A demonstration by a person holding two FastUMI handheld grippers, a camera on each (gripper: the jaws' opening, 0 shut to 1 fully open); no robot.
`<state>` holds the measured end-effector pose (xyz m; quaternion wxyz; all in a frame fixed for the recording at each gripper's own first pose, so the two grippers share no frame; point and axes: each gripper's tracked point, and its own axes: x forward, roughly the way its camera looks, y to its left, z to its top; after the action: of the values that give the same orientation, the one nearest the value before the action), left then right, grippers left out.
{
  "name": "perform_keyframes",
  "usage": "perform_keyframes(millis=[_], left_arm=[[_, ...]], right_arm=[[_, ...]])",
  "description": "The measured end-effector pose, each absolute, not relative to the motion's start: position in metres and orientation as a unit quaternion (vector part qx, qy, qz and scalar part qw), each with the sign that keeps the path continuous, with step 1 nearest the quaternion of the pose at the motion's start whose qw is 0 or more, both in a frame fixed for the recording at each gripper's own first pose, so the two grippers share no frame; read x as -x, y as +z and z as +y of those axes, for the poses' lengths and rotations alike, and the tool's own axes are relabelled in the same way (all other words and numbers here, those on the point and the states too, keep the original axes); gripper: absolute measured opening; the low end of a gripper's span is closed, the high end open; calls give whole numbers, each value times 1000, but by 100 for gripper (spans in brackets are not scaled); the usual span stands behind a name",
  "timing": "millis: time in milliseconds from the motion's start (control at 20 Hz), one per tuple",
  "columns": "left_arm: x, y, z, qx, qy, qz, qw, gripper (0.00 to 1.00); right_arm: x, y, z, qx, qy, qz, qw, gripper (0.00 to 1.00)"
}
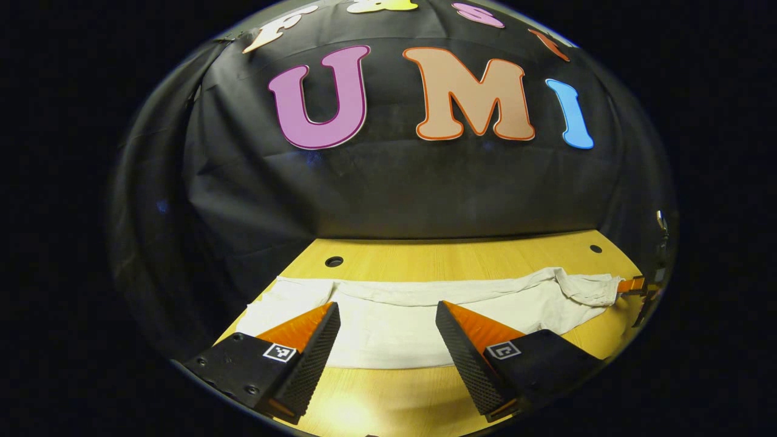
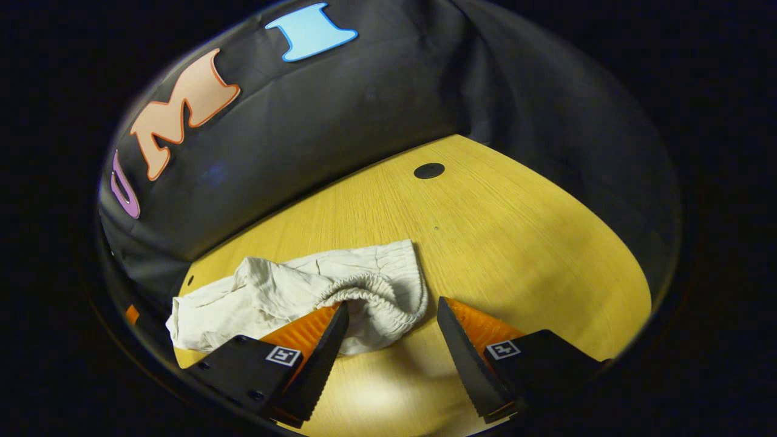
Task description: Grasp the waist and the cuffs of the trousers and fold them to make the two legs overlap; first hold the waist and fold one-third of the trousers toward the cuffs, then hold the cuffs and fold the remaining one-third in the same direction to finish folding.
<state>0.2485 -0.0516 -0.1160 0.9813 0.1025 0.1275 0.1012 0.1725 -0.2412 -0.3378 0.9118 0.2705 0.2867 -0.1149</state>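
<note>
White trousers (image 1: 522,303) lie stretched across the wooden table (image 1: 425,258), legs to the left and bunched waist to the right. My left gripper (image 1: 387,306) hovers open over the leg section near the cuff end, fingers spread above the cloth. At the far right of the left gripper view, the right gripper (image 1: 636,286) sits by the waist. In the right gripper view the elastic waistband (image 2: 379,291) is crumpled just ahead of my right gripper (image 2: 393,303), which is open. Its left finger (image 2: 322,331) touches the waistband edge; the other stands on bare table (image 2: 516,243).
Round holes dot the tabletop (image 1: 334,261) (image 1: 595,248) (image 2: 429,170). Black cloth walls close off the back and sides of the table. Bare wood lies in front of the trousers and to the right of the waist.
</note>
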Motion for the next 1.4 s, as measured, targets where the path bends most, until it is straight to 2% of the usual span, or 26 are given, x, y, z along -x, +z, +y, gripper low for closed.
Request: perform_keyframes(millis=[50,100,150,200,350,500,1000,1400], left_arm=[[-248,-117,-53,-103,101,129,981,97],[-246,-118,-55,-104,99,130,981,97],[-246,-118,-57,-103,98,130,981,97],[-246,-118,-59,-101,97,130,981,97],[-246,-119,-62,-101,95,131,982,97],[-247,-119,-62,-99,93,130,982,98],[-241,-116,-26,-67,78,124,987,97],[-230,-111,60,-42,57,130,989,97]], right_arm=[[-174,-339,-238,-275,-112,285,911,94],[-176,-338,-235,-281,-107,284,910,84],[-178,-340,-237,-282,-111,282,910,82],[-179,-341,-240,-280,-115,281,911,67],[-180,-337,-243,-297,-120,275,906,36],[-179,-329,-243,-300,-125,265,908,18],[-179,-252,-212,-245,-136,190,941,18],[-191,-145,-89,-196,-98,126,967,18]])
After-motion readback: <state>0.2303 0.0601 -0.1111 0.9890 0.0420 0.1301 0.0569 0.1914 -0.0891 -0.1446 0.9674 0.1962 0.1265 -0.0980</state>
